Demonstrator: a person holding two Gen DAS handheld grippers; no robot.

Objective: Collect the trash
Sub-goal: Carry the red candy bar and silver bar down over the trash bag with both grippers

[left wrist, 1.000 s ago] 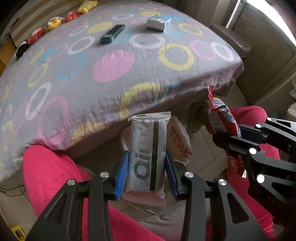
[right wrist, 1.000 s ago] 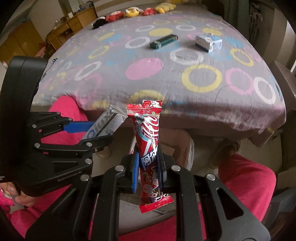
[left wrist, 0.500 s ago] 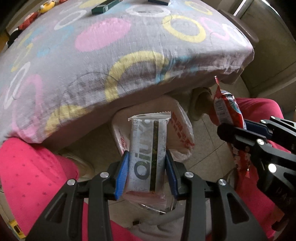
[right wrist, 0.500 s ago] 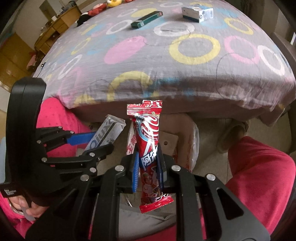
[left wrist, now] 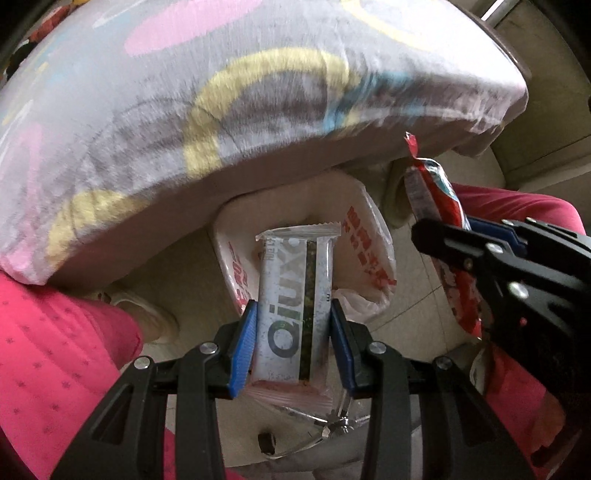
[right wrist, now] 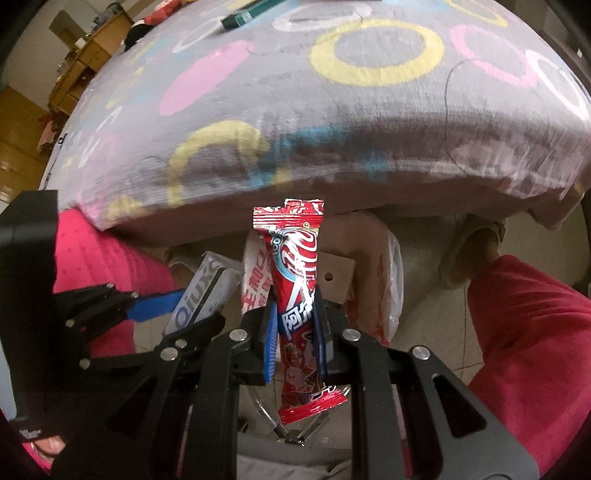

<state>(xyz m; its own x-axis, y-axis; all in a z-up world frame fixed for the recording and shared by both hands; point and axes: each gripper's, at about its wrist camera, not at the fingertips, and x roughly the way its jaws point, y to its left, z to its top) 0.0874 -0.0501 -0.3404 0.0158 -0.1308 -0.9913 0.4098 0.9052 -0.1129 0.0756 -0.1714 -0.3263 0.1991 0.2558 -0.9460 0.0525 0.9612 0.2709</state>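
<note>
My left gripper (left wrist: pixel 291 332) is shut on a grey-white snack bar wrapper (left wrist: pixel 295 288), held upright above a bin lined with a white plastic bag with red print (left wrist: pixel 369 254). My right gripper (right wrist: pixel 295 332) is shut on a red candy wrapper (right wrist: pixel 295 266), also upright over the same bag-lined bin (right wrist: pixel 391 280). In the left wrist view the right gripper (left wrist: pixel 465 236) with the red wrapper (left wrist: pixel 432 192) stands to the right. The right wrist view has the left gripper (right wrist: pixel 177 310) with the grey wrapper (right wrist: pixel 203 291) at its left.
The bed's edge with its grey sheet of coloured rings (right wrist: pixel 332 110) overhangs just beyond the bin. A person's legs in pink trousers (left wrist: pixel 55 339) (right wrist: pixel 535 332) flank the bin. A green box (right wrist: pixel 247 14) lies far back on the bed. Tiled floor surrounds the bin.
Both grippers have sunk toward the bin with their wrappers still held. The bed top has slid out of view upward and the bin now looks larger.
</note>
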